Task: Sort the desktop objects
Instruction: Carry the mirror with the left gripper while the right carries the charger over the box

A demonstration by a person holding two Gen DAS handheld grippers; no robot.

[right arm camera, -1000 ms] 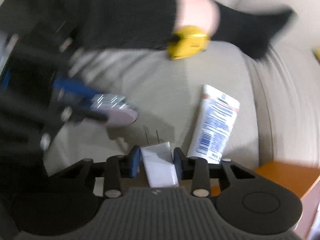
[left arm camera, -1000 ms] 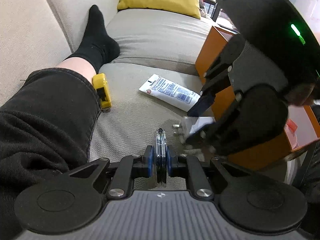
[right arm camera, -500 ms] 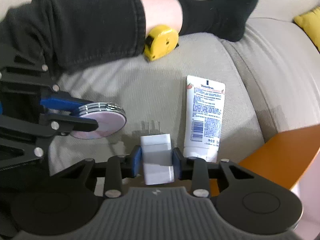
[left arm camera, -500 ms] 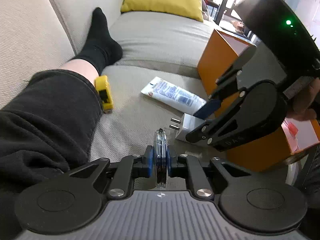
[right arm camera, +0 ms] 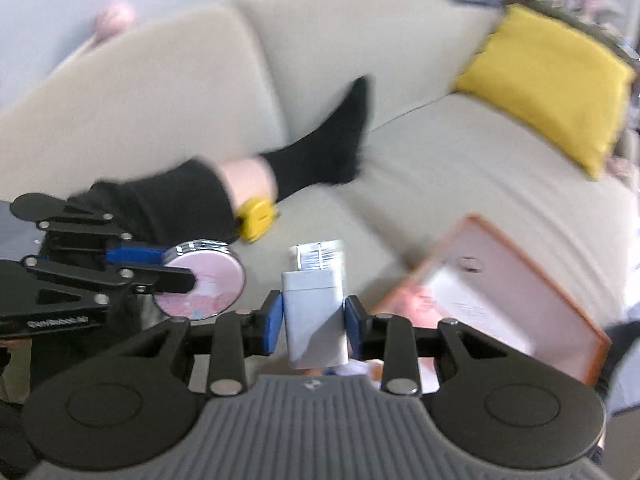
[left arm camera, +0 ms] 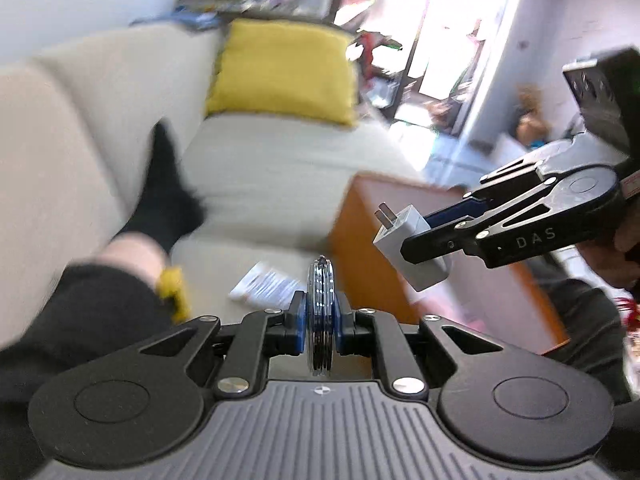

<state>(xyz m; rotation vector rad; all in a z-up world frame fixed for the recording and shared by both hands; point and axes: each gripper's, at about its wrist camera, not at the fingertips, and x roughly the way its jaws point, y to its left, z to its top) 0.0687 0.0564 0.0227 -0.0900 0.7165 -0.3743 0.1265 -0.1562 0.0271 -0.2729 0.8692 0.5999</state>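
My left gripper [left arm camera: 320, 312] is shut on a round pink compact mirror [left arm camera: 320, 304], held edge-on above the sofa; it also shows in the right wrist view [right arm camera: 202, 280]. My right gripper [right arm camera: 314, 316] is shut on a white plug charger [right arm camera: 314, 312], held in the air; it shows in the left wrist view [left arm camera: 412, 248] beside the orange box [left arm camera: 372, 240]. The white cream tube [left arm camera: 266, 286] and the yellow tape measure [left arm camera: 172, 286] lie on the sofa seat below.
The open orange box [right arm camera: 560, 292] stands at the sofa's right edge. A person's leg in black trousers and a black sock [right arm camera: 332, 148] lies along the seat at the left. A yellow cushion [left arm camera: 280, 72] rests at the far end.
Both grippers have lifted up from the seat with their objects. The charger has risen beside the orange box. The views now tilt up toward the sofa back.
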